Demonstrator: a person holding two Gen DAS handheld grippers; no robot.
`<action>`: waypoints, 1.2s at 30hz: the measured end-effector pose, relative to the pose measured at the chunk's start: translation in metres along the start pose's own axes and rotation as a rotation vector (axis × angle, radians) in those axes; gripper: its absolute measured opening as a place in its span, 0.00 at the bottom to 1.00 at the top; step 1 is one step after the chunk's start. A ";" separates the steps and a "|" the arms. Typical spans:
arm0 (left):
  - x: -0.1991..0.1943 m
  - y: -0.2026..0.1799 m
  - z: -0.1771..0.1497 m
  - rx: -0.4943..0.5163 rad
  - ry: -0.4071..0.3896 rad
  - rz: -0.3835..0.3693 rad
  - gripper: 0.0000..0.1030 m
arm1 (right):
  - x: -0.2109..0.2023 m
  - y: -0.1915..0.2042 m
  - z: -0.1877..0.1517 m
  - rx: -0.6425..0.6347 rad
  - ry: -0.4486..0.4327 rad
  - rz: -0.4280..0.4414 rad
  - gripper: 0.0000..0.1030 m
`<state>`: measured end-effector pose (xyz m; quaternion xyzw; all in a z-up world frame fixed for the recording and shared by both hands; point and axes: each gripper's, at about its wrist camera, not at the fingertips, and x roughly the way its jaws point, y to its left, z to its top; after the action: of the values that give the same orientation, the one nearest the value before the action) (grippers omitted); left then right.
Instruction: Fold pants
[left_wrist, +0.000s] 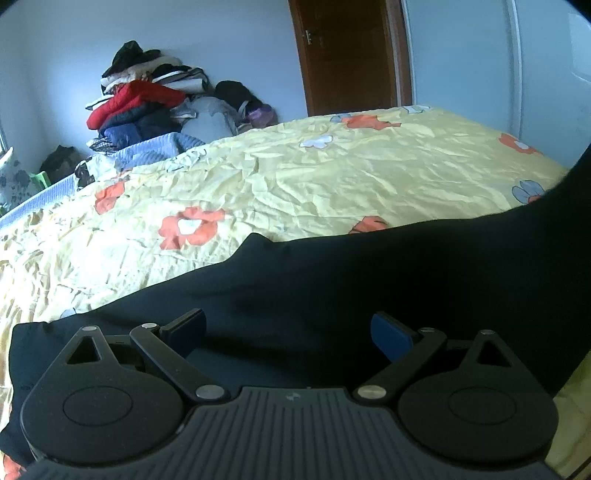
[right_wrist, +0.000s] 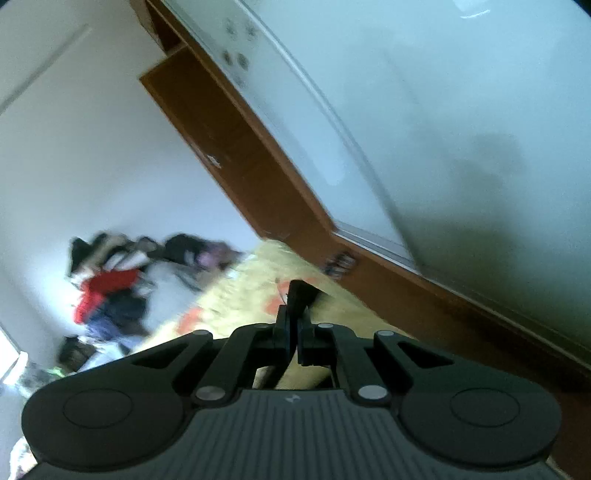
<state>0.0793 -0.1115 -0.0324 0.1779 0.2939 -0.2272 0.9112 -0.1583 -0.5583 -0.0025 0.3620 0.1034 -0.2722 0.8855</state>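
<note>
A: Pants (left_wrist: 332, 280), dark and matte, lie spread across the near side of the bed (left_wrist: 295, 177), rising toward 3 o'clock.
B: And the left gripper (left_wrist: 288, 332)?
A: Jaws wide apart above the soft cloth, holding nothing.
B: The right gripper (right_wrist: 297, 332)?
A: Pads pressed together on a dark strip of the pants, tilted view, blurred.
B: Beyond?
A: Crinkled yellow flowered sheet; a lumpy clothes pile (left_wrist: 147, 99) at 11 o'clock; a smooth wooden door (left_wrist: 347, 55) at 12.
</note>
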 end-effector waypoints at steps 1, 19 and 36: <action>0.001 0.000 -0.001 -0.002 0.008 -0.006 0.95 | 0.003 -0.012 -0.008 -0.001 0.036 -0.065 0.04; 0.025 -0.041 0.023 0.116 0.039 -0.067 0.95 | 0.047 0.133 -0.104 -0.648 0.456 0.212 0.19; 0.011 -0.043 -0.006 0.053 0.046 -0.077 0.95 | 0.047 0.094 -0.108 -0.576 0.386 0.077 0.21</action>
<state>0.0623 -0.1478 -0.0513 0.1956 0.3154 -0.2658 0.8897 -0.0658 -0.4467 -0.0427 0.1456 0.3279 -0.1249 0.9250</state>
